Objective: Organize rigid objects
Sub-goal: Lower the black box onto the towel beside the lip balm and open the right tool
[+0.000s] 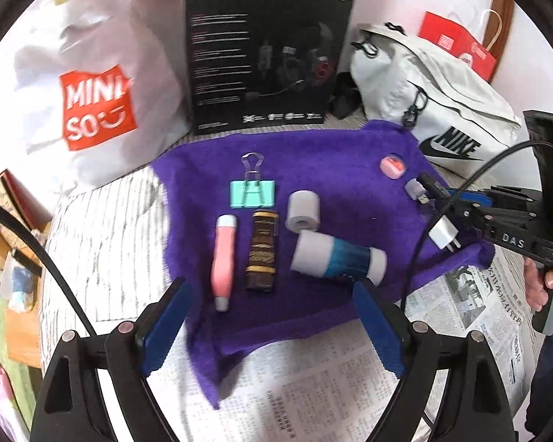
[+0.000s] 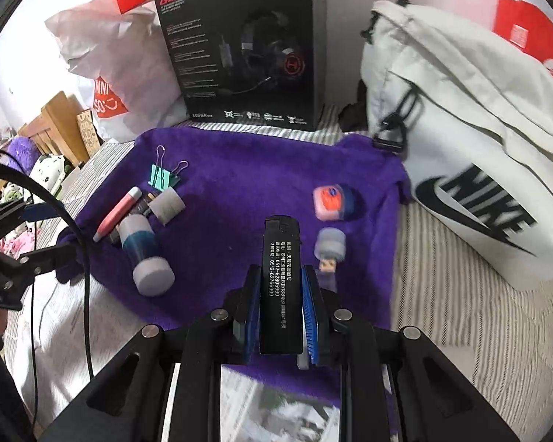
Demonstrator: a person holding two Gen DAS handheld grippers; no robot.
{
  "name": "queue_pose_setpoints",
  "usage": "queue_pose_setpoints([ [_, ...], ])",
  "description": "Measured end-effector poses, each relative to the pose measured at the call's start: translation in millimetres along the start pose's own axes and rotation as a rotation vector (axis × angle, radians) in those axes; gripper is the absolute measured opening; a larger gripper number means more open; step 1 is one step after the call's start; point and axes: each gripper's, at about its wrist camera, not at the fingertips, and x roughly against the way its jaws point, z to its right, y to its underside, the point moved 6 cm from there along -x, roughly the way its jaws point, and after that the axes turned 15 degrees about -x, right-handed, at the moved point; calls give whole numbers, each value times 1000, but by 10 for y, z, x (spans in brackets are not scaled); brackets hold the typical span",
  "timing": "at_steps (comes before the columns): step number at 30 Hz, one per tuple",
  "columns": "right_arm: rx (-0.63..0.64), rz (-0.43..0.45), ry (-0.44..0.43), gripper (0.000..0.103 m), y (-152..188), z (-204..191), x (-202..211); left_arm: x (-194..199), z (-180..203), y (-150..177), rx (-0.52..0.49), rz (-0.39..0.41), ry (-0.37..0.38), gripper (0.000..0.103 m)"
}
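The right gripper (image 2: 280, 309) is clamped on a black lighter (image 2: 279, 280) with white print, which stands up between its blue pads over the purple cloth (image 2: 247, 169). Just ahead and to its right lie a small USB stick (image 2: 330, 248) and, a little further on, a pink-and-blue capsule (image 2: 335, 202). Off to its left sit the sorted things — a teal binder clip (image 2: 164, 176), a pink tube (image 2: 118, 217), a small grey roll (image 2: 167, 204) and a white-and-blue bottle (image 2: 143, 254) lying on its side.

The left gripper (image 1: 272, 326) hangs with its jaws spread wide and nothing between them; no earlier picture is given. Straight ahead of it are the pink tube (image 1: 223, 261), a brown-and-gold tube (image 1: 262, 254), the binder clip (image 1: 252, 193), the grey roll (image 1: 303, 210) and the bottle (image 1: 337, 259), the last nearest its right pad.

Only the left view shows the brown tube whole, a white plug (image 1: 444, 237) on a black cable, and the newspaper (image 1: 313, 397) under the cloth. A black headset box (image 2: 247, 48) and a white backpack (image 2: 479, 129) border the far side of the cloth.
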Motion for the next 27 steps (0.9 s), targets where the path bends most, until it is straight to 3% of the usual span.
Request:
queue_pose_setpoints([
  [15,20,-65,44,21,-155,-146,-589,-31,-210,87,43,-10,-22,89],
  [27,29,-76,77,22,-121,-101,-737,-20,-188,55,36,-5,-14,89],
])
